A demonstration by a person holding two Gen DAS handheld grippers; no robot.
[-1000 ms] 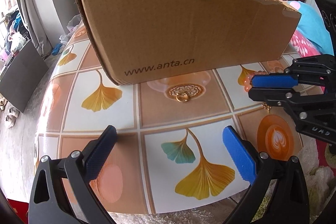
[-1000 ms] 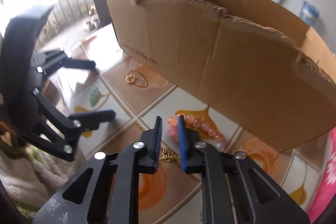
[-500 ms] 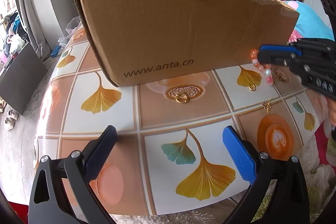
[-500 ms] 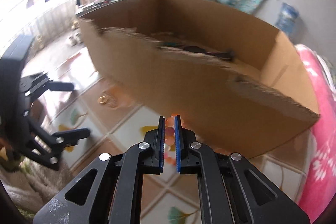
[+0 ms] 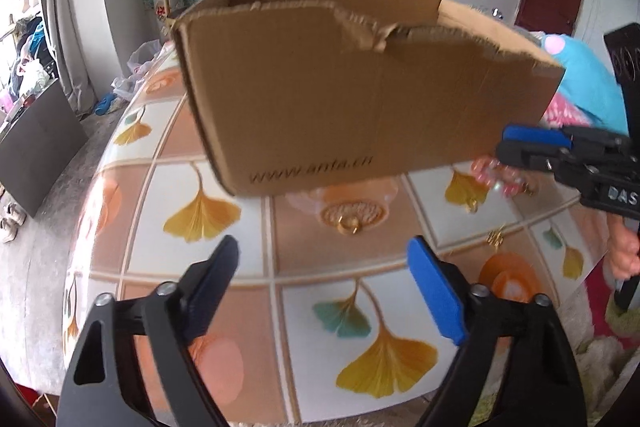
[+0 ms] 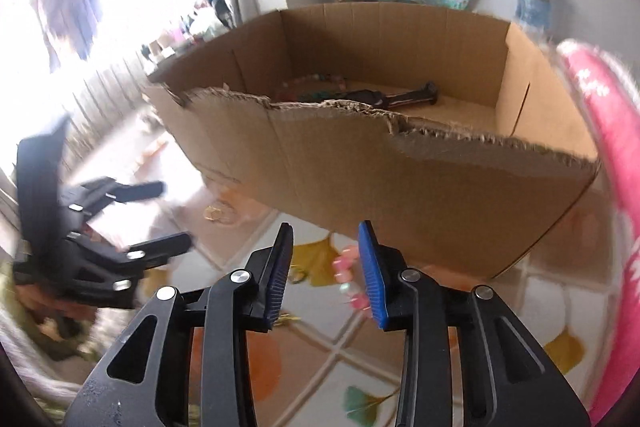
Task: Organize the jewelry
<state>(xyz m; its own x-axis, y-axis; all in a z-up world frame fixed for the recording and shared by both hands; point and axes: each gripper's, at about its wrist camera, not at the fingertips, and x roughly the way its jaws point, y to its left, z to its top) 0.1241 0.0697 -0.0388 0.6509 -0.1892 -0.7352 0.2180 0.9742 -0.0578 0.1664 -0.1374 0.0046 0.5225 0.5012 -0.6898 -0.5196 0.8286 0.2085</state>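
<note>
Spreading its blue-padded fingers apart, the right gripper [image 6: 326, 267] hangs in front of the cardboard box [image 6: 400, 179], with a pink bead bracelet [image 6: 348, 279] blurred in the gap beside its right pad; whether the beads touch the pad or lie on the table [image 6: 320, 359] cannot be told. The left gripper [image 5: 324, 283] is also spread wide, holding nothing, above the leaf-patterned table. In the left view the bracelet [image 5: 494, 175] is a smeared pink patch just under the right gripper's tip, partly hidden by it. A gold ring [image 5: 349, 225] lies near the box's front wall, and a small gold charm [image 5: 495, 237] lies to its right. Inside the box, over the torn front edge, a beaded strand [image 6: 316, 83] and a dark object [image 6: 400, 97] show only in part.
</note>
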